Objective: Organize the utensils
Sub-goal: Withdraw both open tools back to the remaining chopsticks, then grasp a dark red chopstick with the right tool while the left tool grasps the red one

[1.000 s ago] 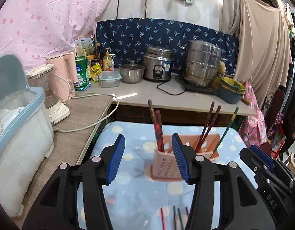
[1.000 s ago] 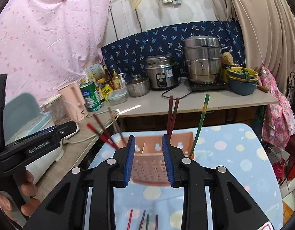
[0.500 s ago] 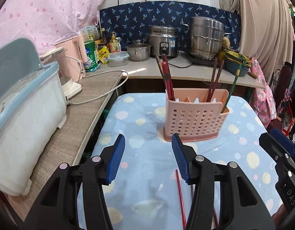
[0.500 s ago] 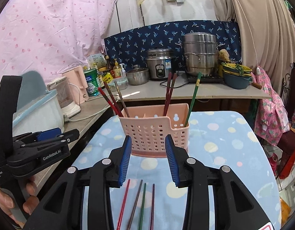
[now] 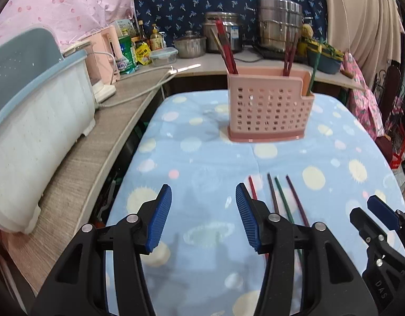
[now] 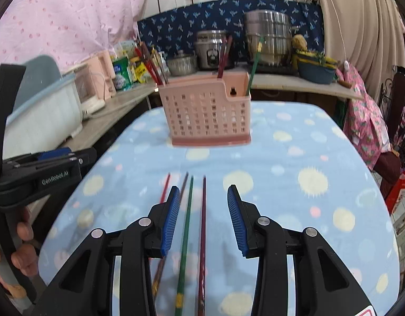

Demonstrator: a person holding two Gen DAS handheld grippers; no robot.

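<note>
A pink perforated utensil holder [image 5: 269, 105] [image 6: 206, 110] stands on the blue spotted cloth, with several chopsticks upright in it. Several loose chopsticks lie side by side on the cloth in front of it: red [image 6: 164, 188], brown [image 6: 183, 188], green [image 6: 186, 226] and maroon [image 6: 203, 226]; they also show in the left wrist view [image 5: 281, 197]. My right gripper [image 6: 203, 218] is open and empty, low over the green and maroon chopsticks. My left gripper [image 5: 203, 217] is open and empty over bare cloth, just left of the loose chopsticks.
The blue spotted table [image 5: 202, 163] has a wooden counter [image 5: 84, 158] on its left with a white and blue dish bin [image 5: 31, 121], a pink appliance [image 5: 107, 50] and a cable. Pots and bottles stand on the back counter [image 5: 278, 26].
Both grippers have pulled back from the holder and dropped toward the cloth. The loose chopsticks have come into full view. The right gripper's jaws have opened a little wider.
</note>
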